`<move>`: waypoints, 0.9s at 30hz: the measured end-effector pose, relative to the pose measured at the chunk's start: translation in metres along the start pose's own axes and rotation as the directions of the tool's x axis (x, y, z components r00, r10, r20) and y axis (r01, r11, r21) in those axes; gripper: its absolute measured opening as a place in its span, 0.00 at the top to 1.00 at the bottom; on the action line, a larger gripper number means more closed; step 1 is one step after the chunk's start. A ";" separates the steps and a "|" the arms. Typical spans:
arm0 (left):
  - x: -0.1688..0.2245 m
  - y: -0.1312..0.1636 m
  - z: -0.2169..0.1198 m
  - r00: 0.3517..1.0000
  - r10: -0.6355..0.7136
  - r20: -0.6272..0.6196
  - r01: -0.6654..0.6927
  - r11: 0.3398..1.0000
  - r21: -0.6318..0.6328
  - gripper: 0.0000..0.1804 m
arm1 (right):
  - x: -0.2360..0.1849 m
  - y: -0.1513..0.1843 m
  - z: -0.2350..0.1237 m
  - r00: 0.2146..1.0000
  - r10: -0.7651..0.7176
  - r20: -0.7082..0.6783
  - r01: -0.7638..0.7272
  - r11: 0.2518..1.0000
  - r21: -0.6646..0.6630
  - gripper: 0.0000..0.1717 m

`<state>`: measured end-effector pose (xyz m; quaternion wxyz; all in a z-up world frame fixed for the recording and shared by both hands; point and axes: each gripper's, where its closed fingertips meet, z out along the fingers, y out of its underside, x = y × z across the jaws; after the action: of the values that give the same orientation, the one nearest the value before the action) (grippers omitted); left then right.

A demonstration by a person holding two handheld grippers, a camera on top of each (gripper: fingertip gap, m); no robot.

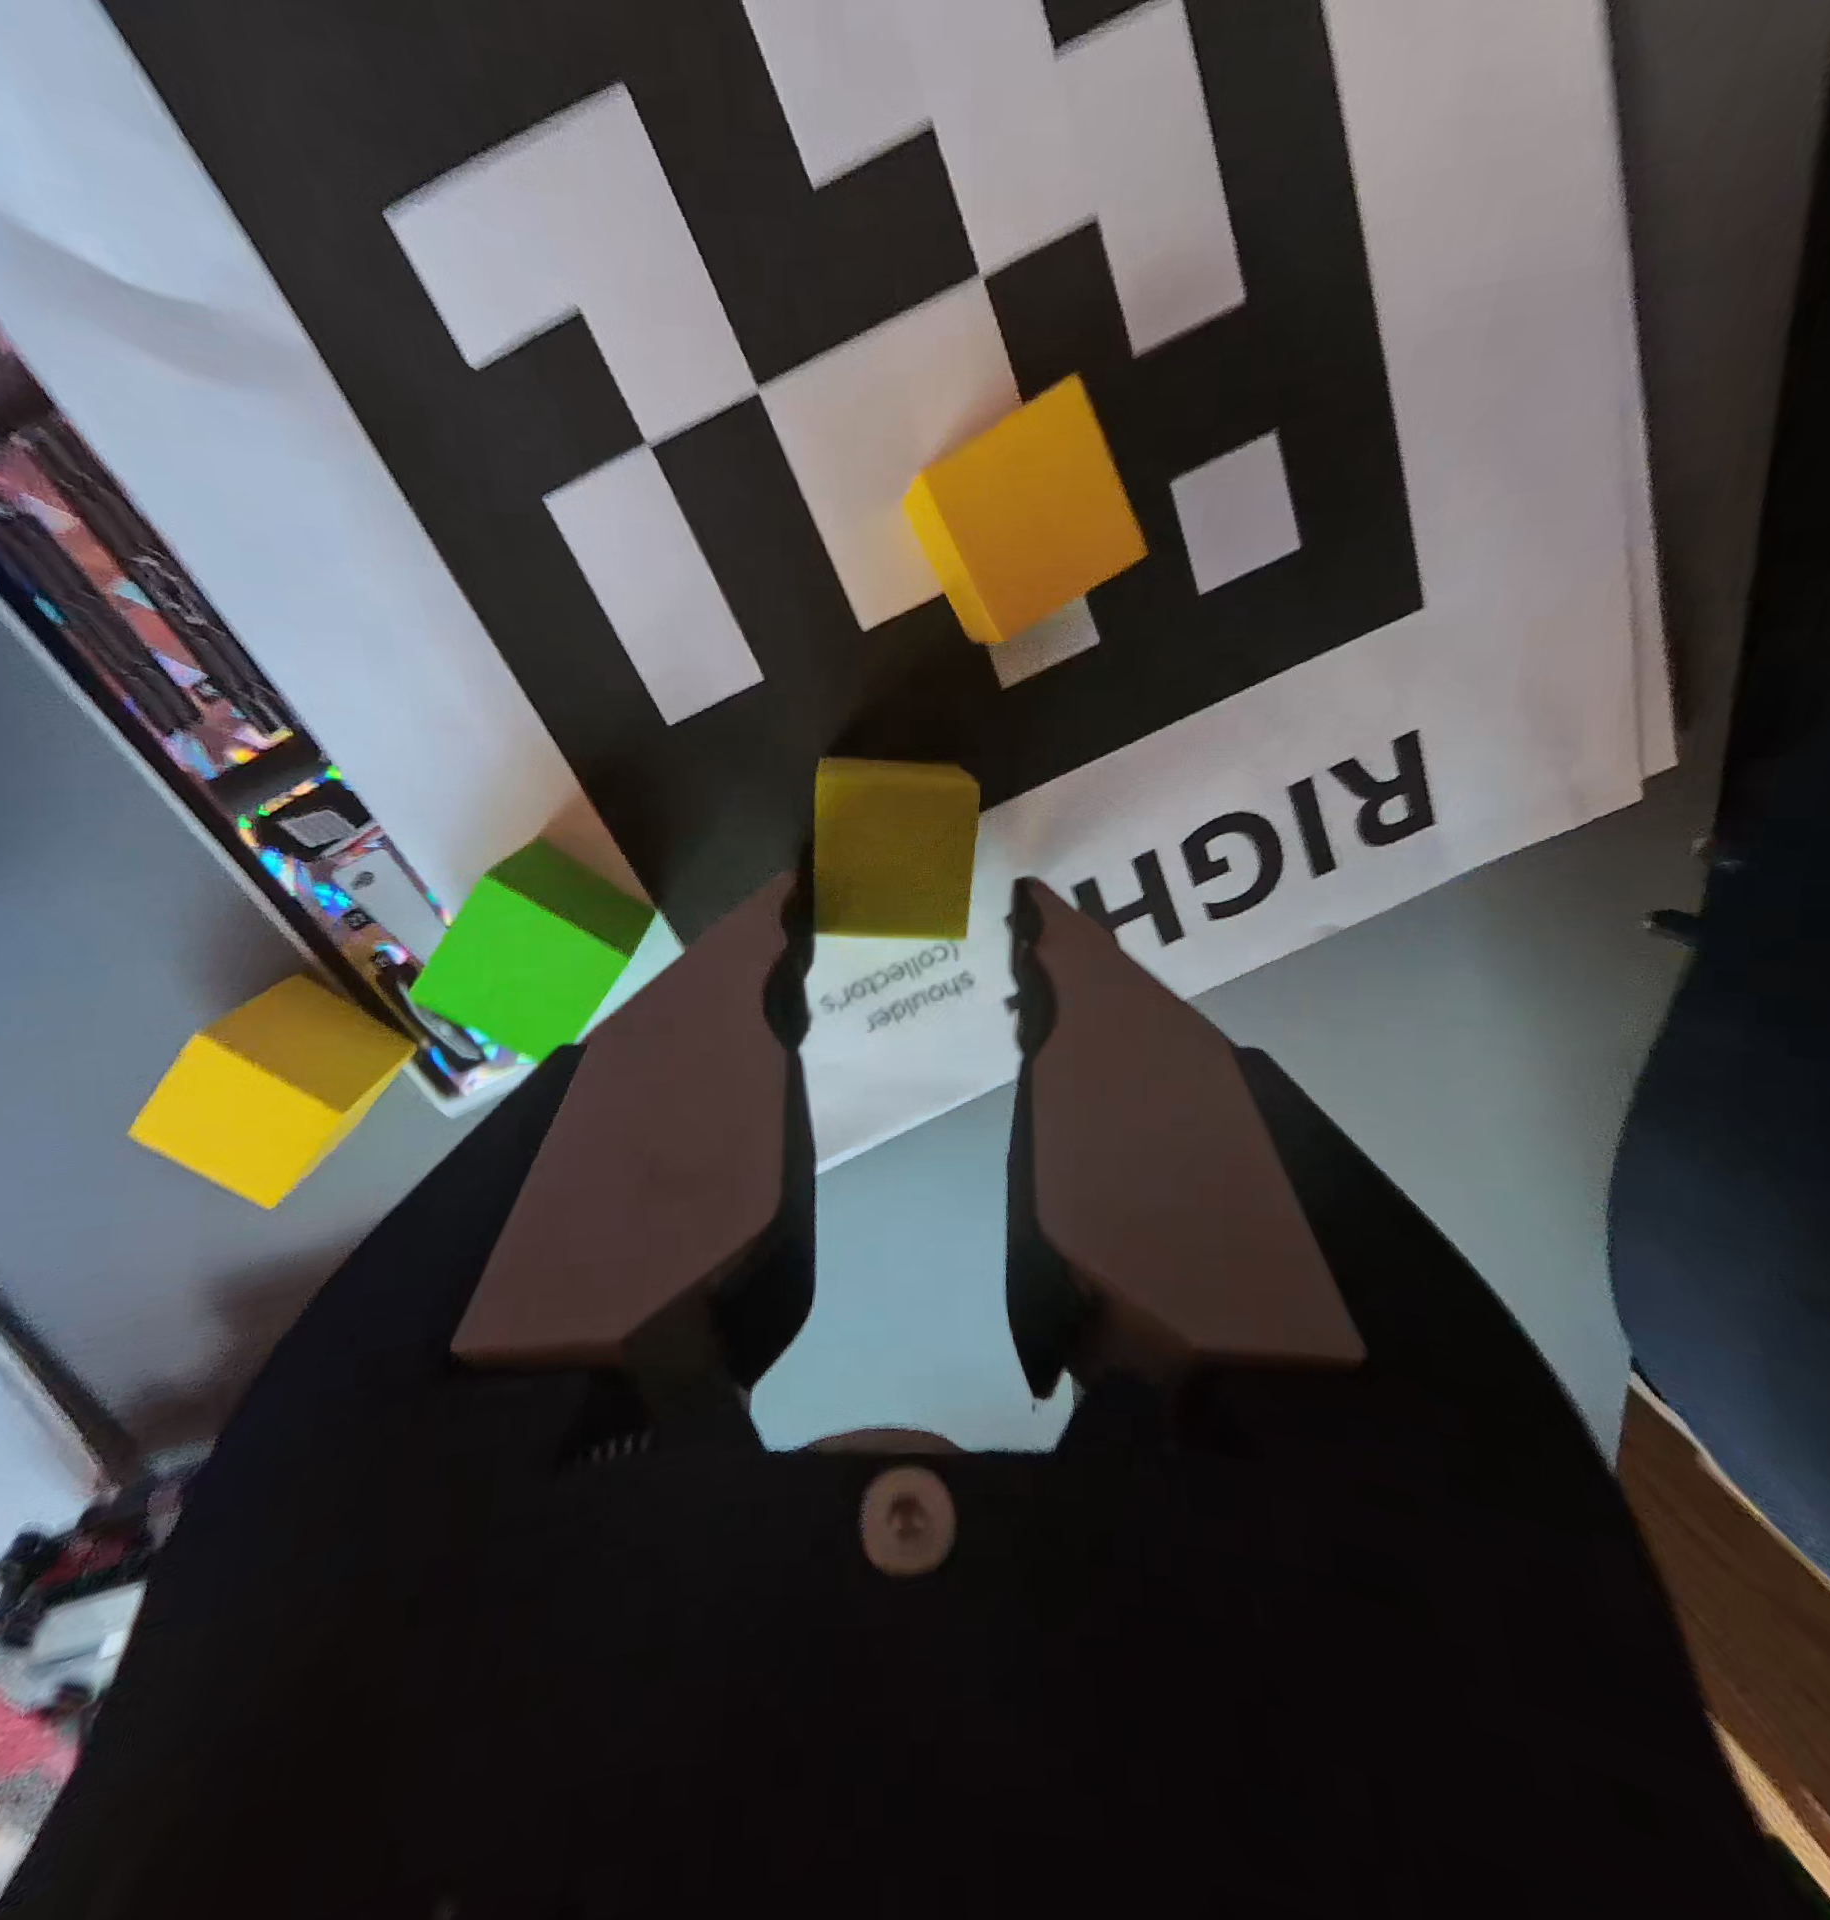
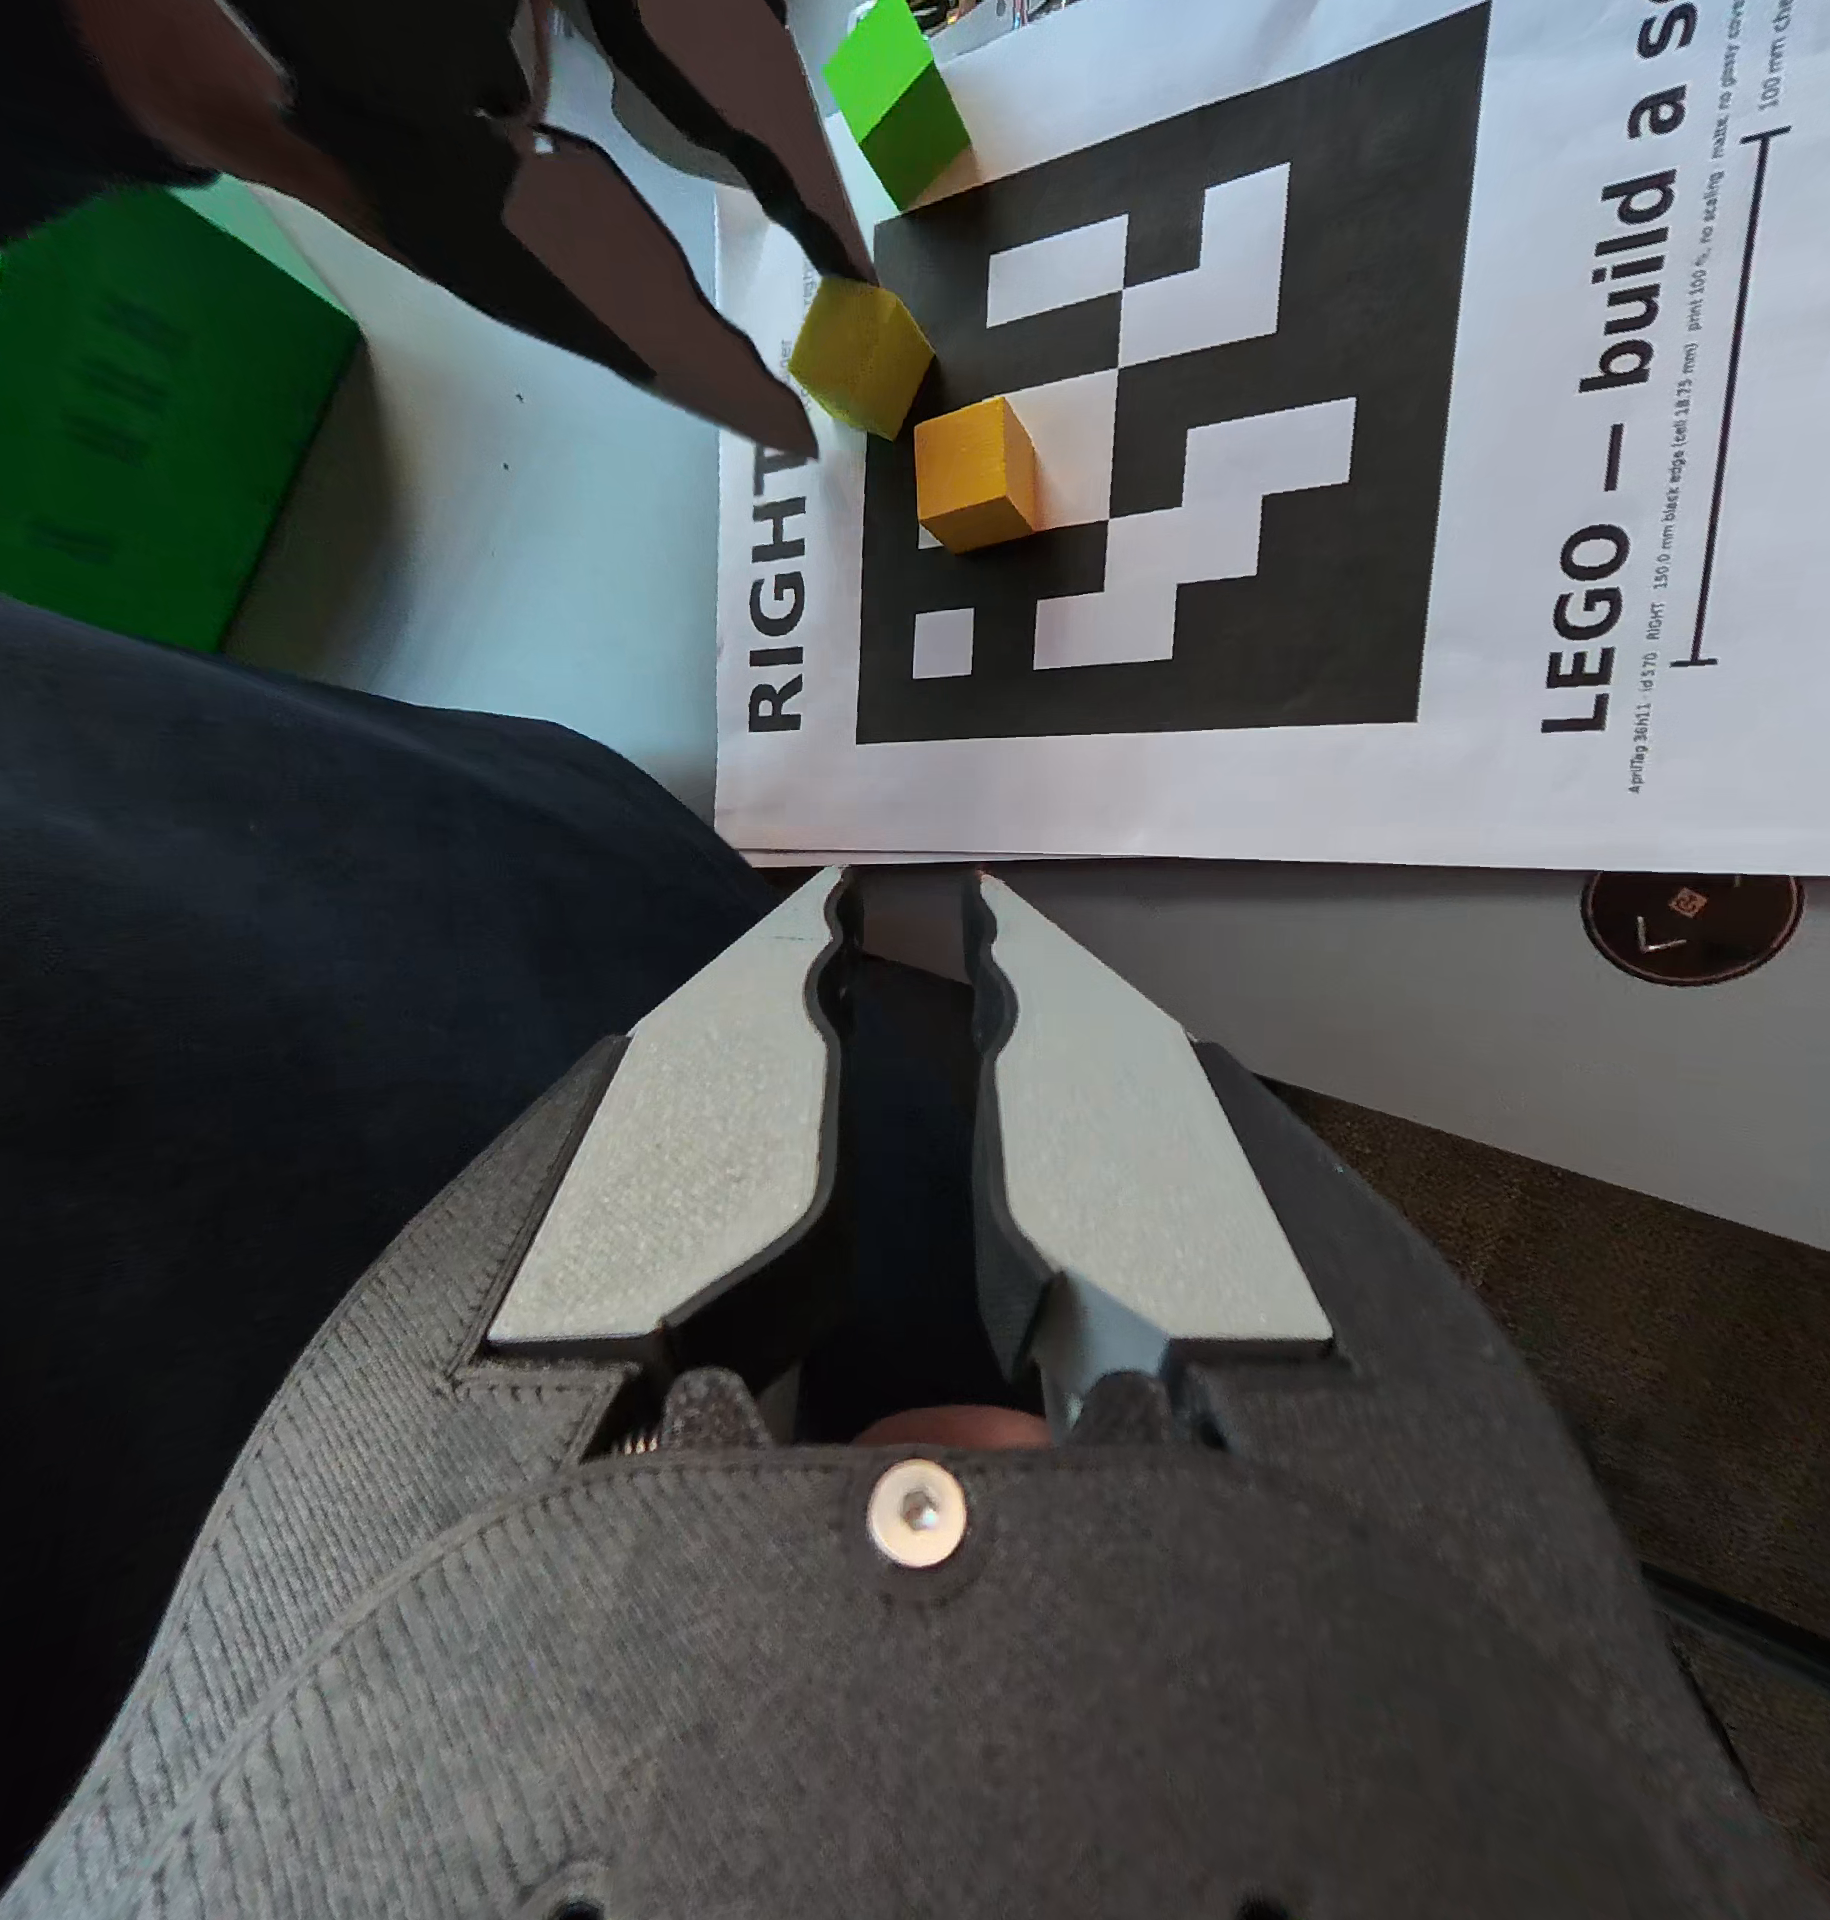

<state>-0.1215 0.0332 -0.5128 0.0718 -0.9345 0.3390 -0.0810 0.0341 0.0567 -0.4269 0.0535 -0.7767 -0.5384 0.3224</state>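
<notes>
1. Left gripper (image 1: 906, 914): reaches down at a slant toward a printed sheet (image 1: 1493, 582) bearing a large black-and-white square pattern. Its brown fingers are spread.
2. A yellow cube (image 1: 890, 847) sits at the left gripper's fingertips, on the sheet at the edge of the black border. One finger (image 1: 765, 935) is touching or nearly touching its side; a visible gap separates the other finger from the cube. The cube is not clamped.
3. The right wrist view confirms this: the two brown fingers flank the cube (image 2: 857, 355), which rests flat on the sheet with one corner turned toward an orange cube (image 2: 973, 473). The cubes have no long axis.
4. The orange cube (image 1: 1030, 509) stands on the pattern just beyond the yellow cube, apart from it.
5. A green cube (image 1: 526, 956) and a second yellow cube (image 1: 267, 1091) lie off to the left gripper's left side.
6. Right gripper (image 2: 911, 899): held low and level at the near edge of the sheet, over a grey tabletop (image 2: 1410, 1039). Its grey fingers stand slightly apart, nothing between them.
7. Dark blue fabric (image 2: 267, 883) lies just beside the right gripper; a green box (image 2: 132, 416) stands farther off.
</notes>
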 end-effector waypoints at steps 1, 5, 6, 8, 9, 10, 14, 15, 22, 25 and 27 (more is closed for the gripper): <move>-0.002 -0.003 -0.001 1.000 0.007 0.019 -0.007 1.000 0.024 0.85 | 0.000 -0.001 0.000 1.000 -0.002 -0.001 0.002 1.000 0.002 0.90; -0.011 -0.007 -0.020 0.998 -0.008 0.062 0.004 0.997 0.072 0.85 | -0.002 -0.003 0.001 1.000 -0.017 0.003 0.017 1.000 0.000 0.90; -0.014 -0.006 -0.028 0.997 -0.021 0.077 0.014 0.996 0.092 0.85 | -0.003 -0.003 0.003 1.000 -0.019 0.008 0.019 1.000 -0.003 0.90; -0.023 0.003 -0.046 0.992 -0.062 0.112 0.048 0.992 0.120 0.85 | -0.005 -0.005 0.005 0.999 -0.029 0.014 0.030 1.000 -0.010 0.90; -0.027 0.010 -0.056 0.988 -0.089 0.127 0.072 0.988 0.135 0.85 | -0.006 -0.006 0.007 0.999 -0.036 0.017 0.036 0.999 -0.011 0.90; -0.031 0.019 -0.066 0.982 -0.120 0.143 0.099 0.984 0.145 0.85 | -0.007 -0.008 0.008 0.999 -0.043 0.019 0.043 0.999 -0.011 0.90; -0.052 0.062 -0.125 0.953 -0.220 0.209 0.176 0.962 0.211 0.85 | -0.013 -0.014 0.013 0.997 -0.068 0.035 0.069 0.997 -0.017 0.90; -0.060 0.078 -0.141 0.943 -0.238 0.232 0.190 0.959 0.212 0.85 | -0.015 -0.014 0.014 0.996 -0.075 0.039 0.076 0.997 -0.021 0.90; -0.102 0.175 -0.201 0.875 -0.387 0.290 0.342 0.919 0.194 0.85 | -0.026 -0.013 0.022 0.992 -0.113 0.062 0.117 0.992 -0.048 0.90; -0.105 0.189 -0.195 0.871 -0.393 0.293 0.357 0.918 0.171 0.85 | -0.029 -0.013 0.022 0.991 -0.120 0.060 0.123 0.991 -0.047 0.90; -0.105 0.193 -0.188 0.871 -0.403 0.281 0.371 0.915 0.161 0.85 | -0.030 -0.013 0.022 0.991 -0.120 0.058 0.122 0.991 -0.046 0.90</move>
<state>-0.3585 -0.0610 -0.3763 0.1536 -0.9796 0.1249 0.0359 0.0053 0.0304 -0.4256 0.0387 -0.7345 -0.5937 0.3263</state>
